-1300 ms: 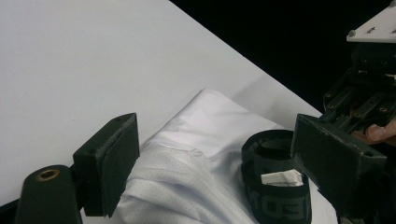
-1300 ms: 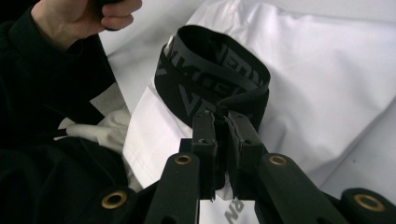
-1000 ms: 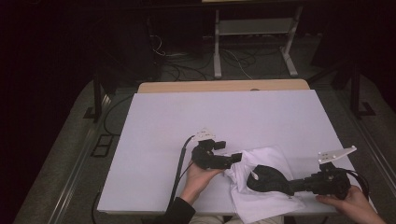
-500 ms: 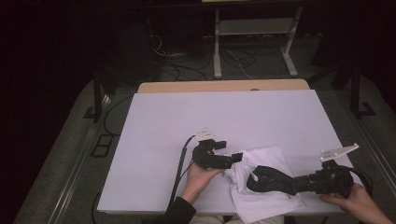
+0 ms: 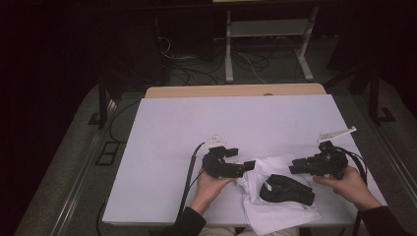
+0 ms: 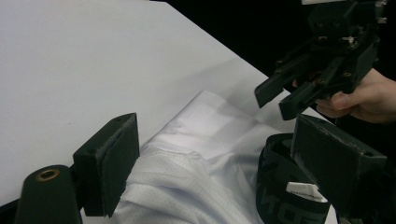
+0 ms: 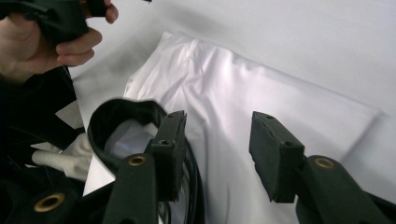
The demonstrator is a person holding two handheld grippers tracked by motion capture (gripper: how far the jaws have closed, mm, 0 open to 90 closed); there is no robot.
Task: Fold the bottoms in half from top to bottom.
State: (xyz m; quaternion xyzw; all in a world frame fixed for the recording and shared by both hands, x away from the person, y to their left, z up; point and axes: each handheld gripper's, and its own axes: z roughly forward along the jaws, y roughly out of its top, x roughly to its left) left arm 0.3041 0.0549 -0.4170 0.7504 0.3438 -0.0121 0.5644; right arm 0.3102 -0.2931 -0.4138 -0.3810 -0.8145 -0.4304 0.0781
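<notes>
At the near edge of the white table, a folded white garment is seen, partly overhanging the edge. Its fabric is smooth in the upper fold and finely meshed lower down, as shown in the left gripper view. On it lies a black collar band, a soft curled loop with a small white label.

The left gripper is set at the garment's left edge; its jaws stand wide, with the white cloth lying between them, and no pressing of the pads is seen. The right gripper is held just above the garment's right side, apart from the band. Its jaws have just been opening and stand part-open with nothing between them; in the right gripper view, the band is seen beside one jaw.

Farther off, the bare matte tabletop is backed by a wooden strip. Beyond, cables and a metal stand are seen on the dark floor.
</notes>
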